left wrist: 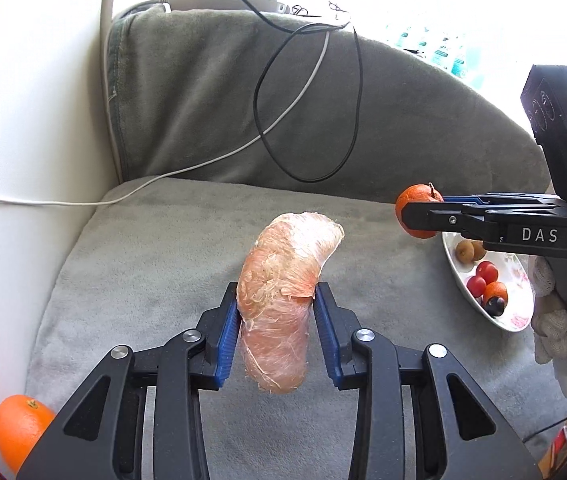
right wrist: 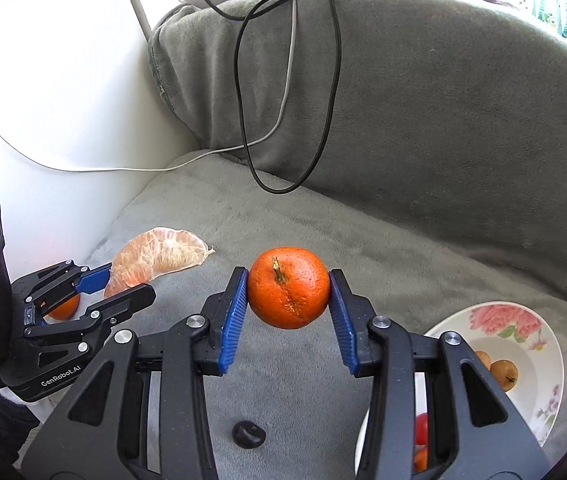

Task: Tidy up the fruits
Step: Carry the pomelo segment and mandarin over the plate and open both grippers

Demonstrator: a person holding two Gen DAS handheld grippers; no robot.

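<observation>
Above a grey plush cushion (left wrist: pixel 143 248), the left gripper (left wrist: pixel 277 316) pinches a large peeled pinkish citrus segment (left wrist: pixel 283 280) while the right gripper (right wrist: pixel 288 300) clamps a round orange tangerine (right wrist: pixel 288 288), near a white floral plate (right wrist: pixel 523 320) of small fruits.

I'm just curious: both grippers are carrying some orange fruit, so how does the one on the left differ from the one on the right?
The left gripper holds a peeled citrus segment: long, curved, pale pinkish, covered in white membrane. The right gripper holds a whole mandarin: round, bright orange, skin and stem stub intact. The segment sticks out well past the gripper's fingers; the mandarin sits compactly between them. Both are pinched between blue pads above the grey blanket.
</observation>
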